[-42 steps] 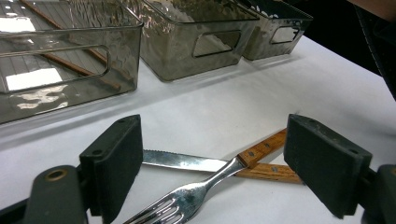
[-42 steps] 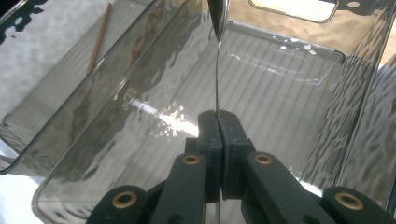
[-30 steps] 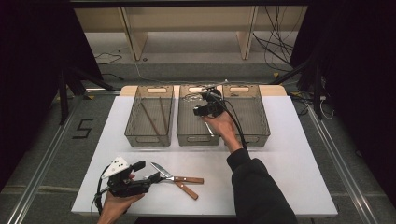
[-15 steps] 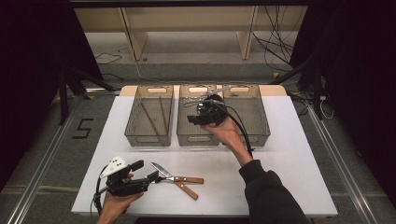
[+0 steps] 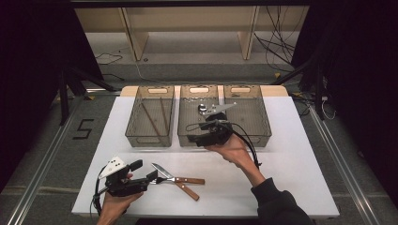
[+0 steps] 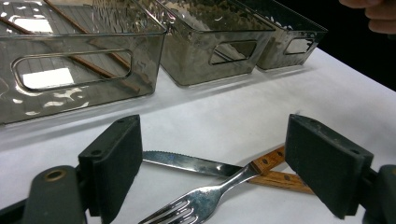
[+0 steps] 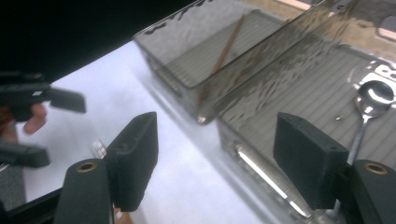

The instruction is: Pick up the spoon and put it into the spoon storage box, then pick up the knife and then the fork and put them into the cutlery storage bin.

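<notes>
A white table is standing on grey floor (dark room around). The left gripper is gaping around fork and knife; the right gripper, jaws just widening, is hovering empty over the middle bin.

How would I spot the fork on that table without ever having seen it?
Start at the white table and look along its near edge, in front of the three clear bins. The fork lies there crossed over a knife, both with wooden handles; the fork is the one ending in prongs, not a blade.
</notes>
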